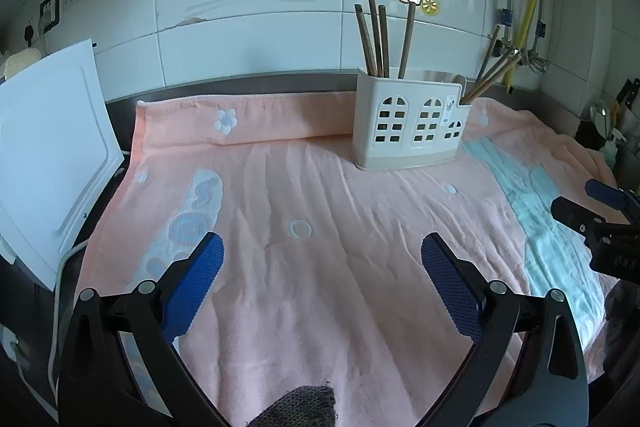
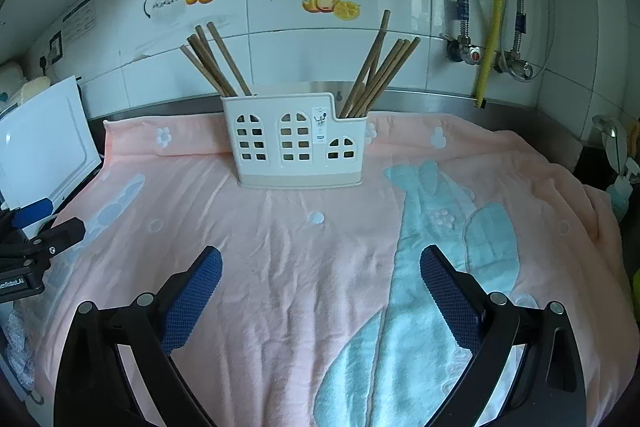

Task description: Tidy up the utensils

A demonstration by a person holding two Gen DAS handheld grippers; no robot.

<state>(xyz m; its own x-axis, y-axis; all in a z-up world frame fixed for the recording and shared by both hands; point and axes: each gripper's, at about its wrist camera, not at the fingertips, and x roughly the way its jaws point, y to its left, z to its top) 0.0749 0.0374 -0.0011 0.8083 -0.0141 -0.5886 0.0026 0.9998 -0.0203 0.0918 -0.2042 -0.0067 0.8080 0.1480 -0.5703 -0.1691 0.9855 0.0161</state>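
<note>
Far ahead of both grippers, chopstick holder (image 2: 298, 143) stands upright with chopsticks (image 2: 378, 67) inside; right gripper (image 2: 320, 291) nearer, left gripper (image 1: 322, 283) also wide, empty.

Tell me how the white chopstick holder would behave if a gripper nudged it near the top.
The holder looks like thin, perforated plastic, so probably light. It stands tall on a soft, wrinkled towel, so it may tip rather than slide. The chopsticks lean outward on both sides and would likely shift or rattle.

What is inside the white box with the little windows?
Brown chopsticks stand in the white holder's left end, and more chopsticks in its right end. Their lower tips are hidden by its walls.
</note>
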